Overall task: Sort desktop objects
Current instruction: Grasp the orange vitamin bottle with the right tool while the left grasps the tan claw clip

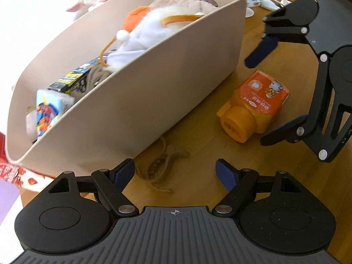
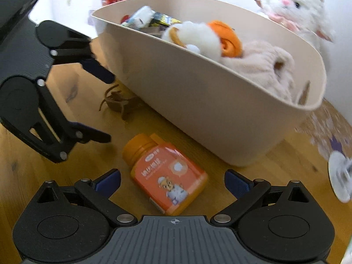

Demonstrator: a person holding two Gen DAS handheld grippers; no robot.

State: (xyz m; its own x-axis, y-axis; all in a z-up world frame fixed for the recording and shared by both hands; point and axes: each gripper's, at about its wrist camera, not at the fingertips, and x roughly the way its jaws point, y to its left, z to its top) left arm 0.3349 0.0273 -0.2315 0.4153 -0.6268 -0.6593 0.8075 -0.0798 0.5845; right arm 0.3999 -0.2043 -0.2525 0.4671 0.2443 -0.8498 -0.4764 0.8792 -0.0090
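where white wall rises, wooden table point(image 2: 253, 182) bears beige bin point(image 2: 198, 101).

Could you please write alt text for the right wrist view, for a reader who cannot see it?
An orange bottle lies on its side on the wooden table between the open right tongs, beside a beige bin of plush toys; the left tongs are open nearby.

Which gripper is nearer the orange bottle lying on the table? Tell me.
Right. The right gripper hangs open right over the orange bottle, which lies between its fingers. The left gripper is open off to the side, above the twine by the beige bin.
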